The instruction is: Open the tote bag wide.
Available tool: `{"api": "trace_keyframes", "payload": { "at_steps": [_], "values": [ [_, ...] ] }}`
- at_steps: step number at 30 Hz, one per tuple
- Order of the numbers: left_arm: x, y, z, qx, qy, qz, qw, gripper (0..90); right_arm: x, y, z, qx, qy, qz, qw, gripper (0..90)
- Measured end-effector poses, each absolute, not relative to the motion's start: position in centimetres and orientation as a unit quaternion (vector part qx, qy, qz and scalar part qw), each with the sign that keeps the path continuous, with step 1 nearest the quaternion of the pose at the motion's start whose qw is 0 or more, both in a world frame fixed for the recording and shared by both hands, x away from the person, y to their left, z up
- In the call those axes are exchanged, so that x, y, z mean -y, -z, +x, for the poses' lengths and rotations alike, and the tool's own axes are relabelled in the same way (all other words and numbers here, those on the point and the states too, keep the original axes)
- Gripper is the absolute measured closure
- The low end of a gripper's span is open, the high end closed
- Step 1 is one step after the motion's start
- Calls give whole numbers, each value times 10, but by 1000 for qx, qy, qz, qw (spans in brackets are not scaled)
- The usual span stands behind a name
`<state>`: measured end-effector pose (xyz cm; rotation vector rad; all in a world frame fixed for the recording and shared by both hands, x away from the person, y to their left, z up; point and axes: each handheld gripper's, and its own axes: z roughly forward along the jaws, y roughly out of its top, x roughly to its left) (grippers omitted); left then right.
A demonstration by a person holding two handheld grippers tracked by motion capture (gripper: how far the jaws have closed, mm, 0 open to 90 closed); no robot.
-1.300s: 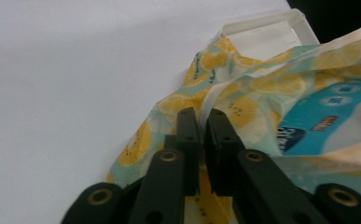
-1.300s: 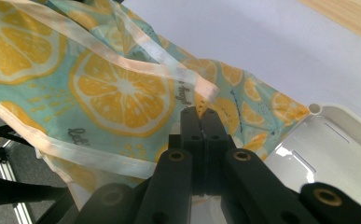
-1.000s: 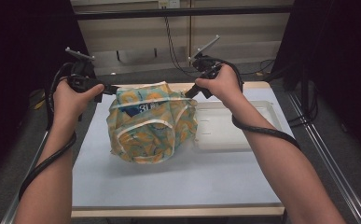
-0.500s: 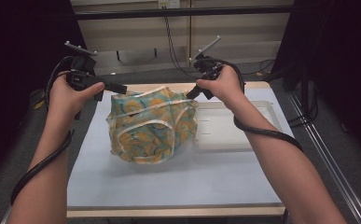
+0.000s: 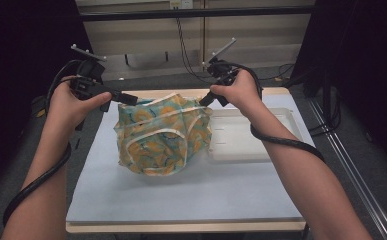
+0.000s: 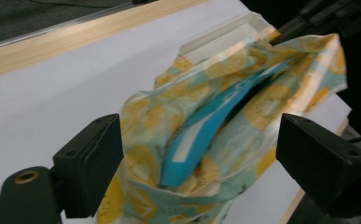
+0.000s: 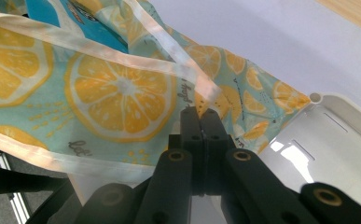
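Note:
A teal cloth bag point(image 5: 161, 135) printed with orange slices sits on the pale mat, and a blue packet point(image 6: 206, 128) shows inside its mouth. My left gripper point(image 5: 128, 98) hovers at the bag's upper left rim. Its jaws point(image 6: 204, 140) have just been opening and now stand wide, with the bag ahead between them and neither pad touching the cloth. My right gripper point(image 5: 204, 100) is shut on the bag's white-trimmed rim point(image 7: 200, 116) at the upper right and holds that corner up.
A white plastic tray point(image 5: 261, 135) lies on the mat to the right of the bag, its corner against the cloth point(image 7: 336, 140). The mat point(image 5: 181, 195) covers a wooden table. Cables trail from both grippers along the forearms.
The left jaws have opened and let go of the bag's rim, and the left hand has lifted slightly. The bag's mouth has slumped on that side. The right hand has kept still.

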<state>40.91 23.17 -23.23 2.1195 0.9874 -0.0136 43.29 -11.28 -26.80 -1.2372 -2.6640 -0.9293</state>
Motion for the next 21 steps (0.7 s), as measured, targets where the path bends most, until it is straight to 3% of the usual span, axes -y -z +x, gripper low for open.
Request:
{"api": "trace_keyframes", "payload": {
  "at_steps": [9, 12, 16, 21],
  "values": [
    [-224, 238, 409, -364, 11, 858, 362, 144, 116, 268, 433, 866, 301, -398, 28, 900],
    [-225, 243, 411, -357, 24, 864, 353, 274, 116, 267, 432, 861, 305, -407, 32, 900],
    [-227, 248, 413, -360, 34, 867, 341, 531, 117, 268, 432, 861, 306, -404, 31, 900],
    [-229, 246, 414, -362, 26, 872, 328, 740, 117, 269, 433, 860, 308, -406, 32, 900]
  ]
}}
